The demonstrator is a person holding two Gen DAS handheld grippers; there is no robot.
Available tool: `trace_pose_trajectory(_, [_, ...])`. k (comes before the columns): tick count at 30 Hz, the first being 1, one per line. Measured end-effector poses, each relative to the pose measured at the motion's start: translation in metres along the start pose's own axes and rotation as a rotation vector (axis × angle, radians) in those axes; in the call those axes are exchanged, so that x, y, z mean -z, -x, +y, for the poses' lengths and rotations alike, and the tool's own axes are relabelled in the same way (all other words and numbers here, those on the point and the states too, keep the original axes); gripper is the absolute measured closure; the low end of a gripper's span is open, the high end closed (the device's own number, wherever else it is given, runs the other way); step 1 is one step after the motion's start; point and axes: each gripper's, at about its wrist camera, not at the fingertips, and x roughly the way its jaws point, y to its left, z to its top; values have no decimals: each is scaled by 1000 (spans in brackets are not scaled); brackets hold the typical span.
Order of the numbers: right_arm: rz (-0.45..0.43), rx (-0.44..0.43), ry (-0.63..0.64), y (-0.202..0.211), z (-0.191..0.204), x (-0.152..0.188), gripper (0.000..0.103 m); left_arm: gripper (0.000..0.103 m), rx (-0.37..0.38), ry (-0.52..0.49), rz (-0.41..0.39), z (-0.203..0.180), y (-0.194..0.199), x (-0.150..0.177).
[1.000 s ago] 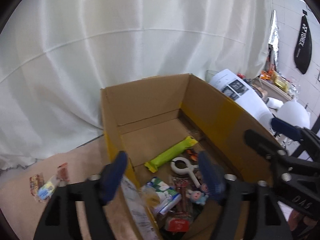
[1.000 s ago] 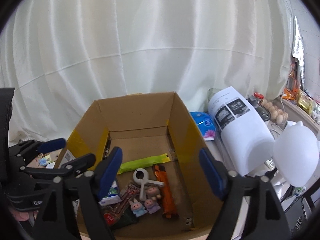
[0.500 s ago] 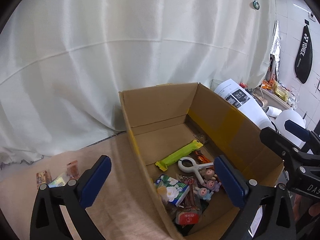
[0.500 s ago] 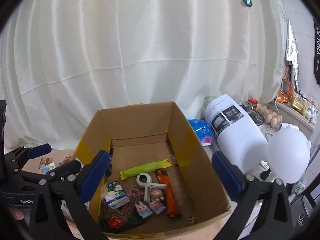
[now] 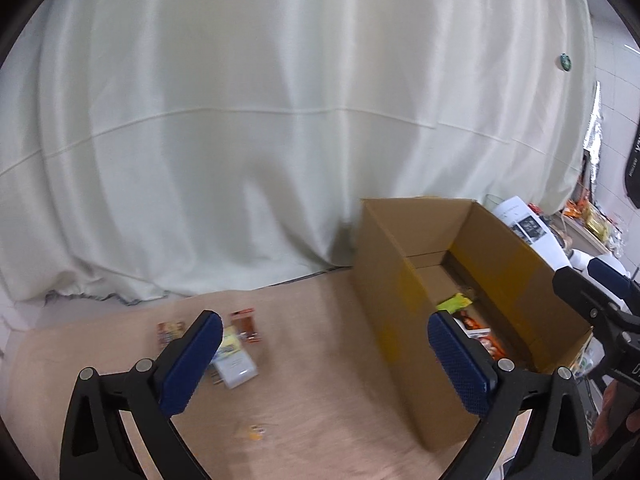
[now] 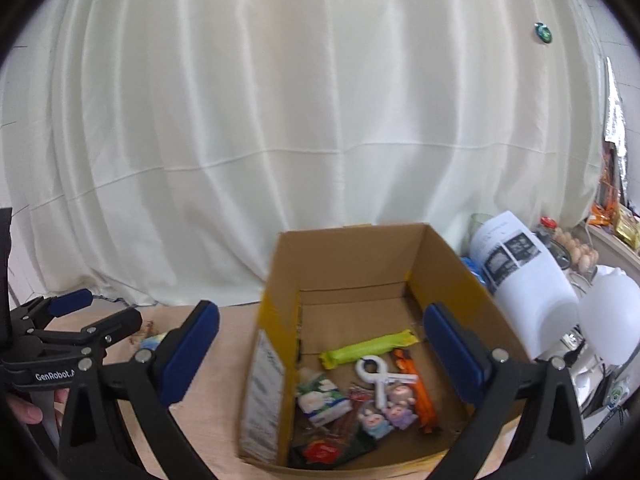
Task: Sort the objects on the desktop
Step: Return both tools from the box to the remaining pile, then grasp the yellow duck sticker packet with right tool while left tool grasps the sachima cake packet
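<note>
An open cardboard box [image 6: 352,252] stands on the tan table and holds a green bar [image 6: 368,348], a white clip [image 6: 376,376], small pig figures [image 6: 384,416], an orange packet [image 6: 416,388] and a tissue pack [image 6: 320,400]. The box also shows at the right of the left wrist view [image 5: 404,304]. Loose on the table to its left lie a white charger [image 5: 236,368], snack packets [image 5: 244,324] and a small yellow item [image 5: 256,432]. My left gripper [image 5: 324,364] is open and empty above the table. My right gripper [image 6: 320,352] is open and empty above the box.
A white curtain [image 5: 260,120] hangs behind the table. To the right of the box stand a white paper-wrapped roll [image 6: 520,276], a white jug [image 6: 612,316], a blue packet [image 6: 476,272] and a shelf with eggs [image 6: 576,244].
The left gripper has let go of an item into the box, opened wide and swung left over the table. The right gripper has opened wider and drawn back a little from the box.
</note>
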Motion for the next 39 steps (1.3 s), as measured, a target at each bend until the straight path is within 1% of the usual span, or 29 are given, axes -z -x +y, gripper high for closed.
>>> trace_pose_trajectory(3, [-4,-40,13,-4,25,2,0,0,-43,20,-2,30,9,8])
trace_pose_trajectory(10, [26,-118,60,-23,81,9,0,0,-142,101,11,103,26,28])
trace_pose_trajectory(14, [46,-148,90,-34,110,15,0,0,-201,117,24,131,27,39])
trace_pose_trajectory(16, [63,-159,97,-39,119,18,0,0,-206,135,33,143,27,45])
trace_pose_trajectory(22, [104,-188,113,-61,144,36,0,0,-227,159,63,165,15,61])
trace_pose_trajectory(25, [137,-199,125,-73,152,49,0,0,-222,180,85,172,5,73])
trace_pose_trajectory(31, [206,-233,133,-100,161,70,0,0,-218,198,152,185,-23,93])
trace_pose_trajectory(35, [250,-247,152,-117,165,83,0,0,-230,201,175,188,-41,100])
trace_pose_trajectory(39, [309,-275,153,-133,168,99,0,0,-218,202,227,190,-62,110])
